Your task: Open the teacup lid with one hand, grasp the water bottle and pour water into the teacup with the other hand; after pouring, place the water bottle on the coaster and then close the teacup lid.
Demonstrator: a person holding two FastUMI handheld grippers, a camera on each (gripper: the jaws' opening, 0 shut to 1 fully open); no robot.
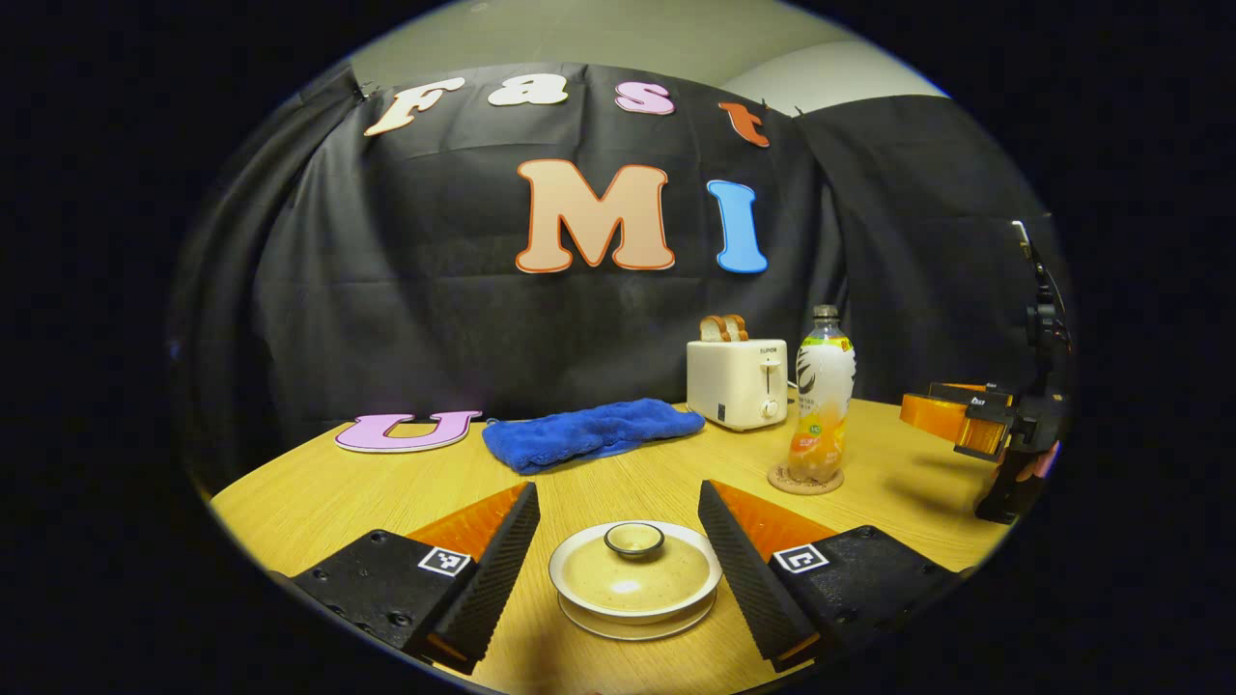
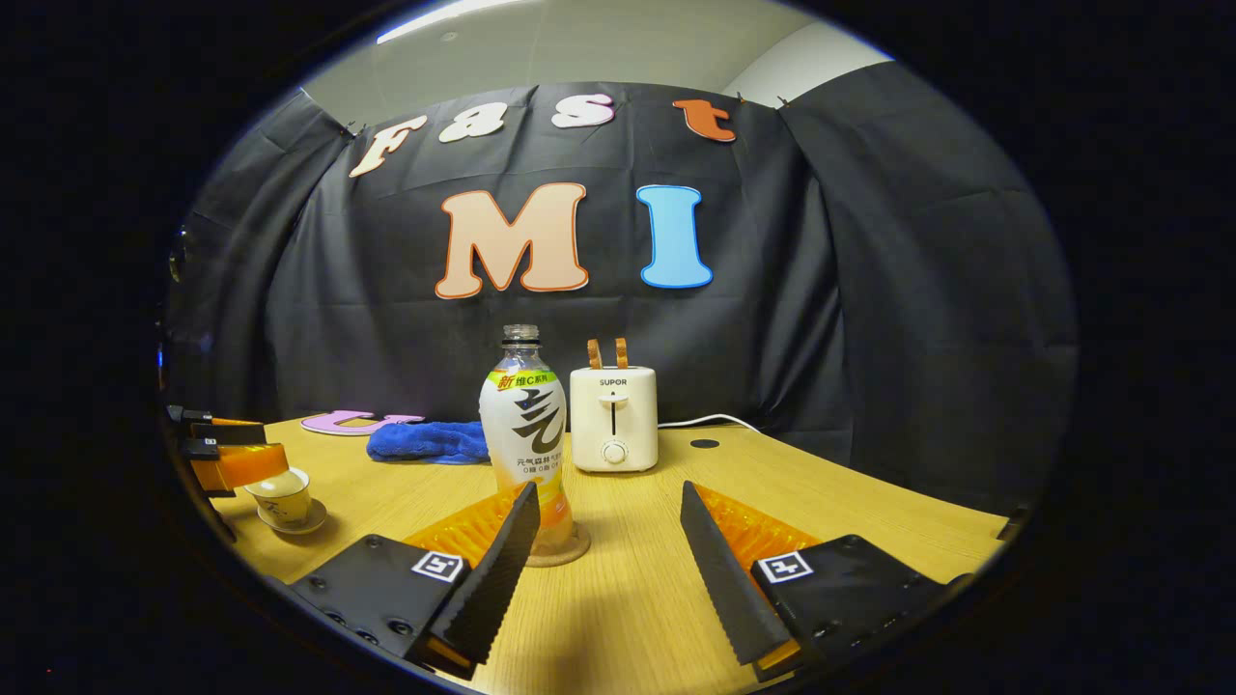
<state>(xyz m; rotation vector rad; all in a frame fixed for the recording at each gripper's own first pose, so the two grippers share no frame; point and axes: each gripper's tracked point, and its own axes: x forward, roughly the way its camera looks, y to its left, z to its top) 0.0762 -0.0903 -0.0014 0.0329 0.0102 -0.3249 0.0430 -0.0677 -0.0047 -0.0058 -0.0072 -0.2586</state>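
Your left gripper (image 1: 618,565) straddles the lidded cream ceramic teacup (image 1: 634,576), fingers apart for its knob. At your right gripper's (image 2: 603,569) eleven o'clock, also spread, the clear plastic water bottle (image 2: 524,434) stands on its round cork coaster (image 2: 562,552).

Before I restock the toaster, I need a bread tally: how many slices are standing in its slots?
2: both brown bread slices stand side by side in the slots of the cream plastic toaster at the table's back.
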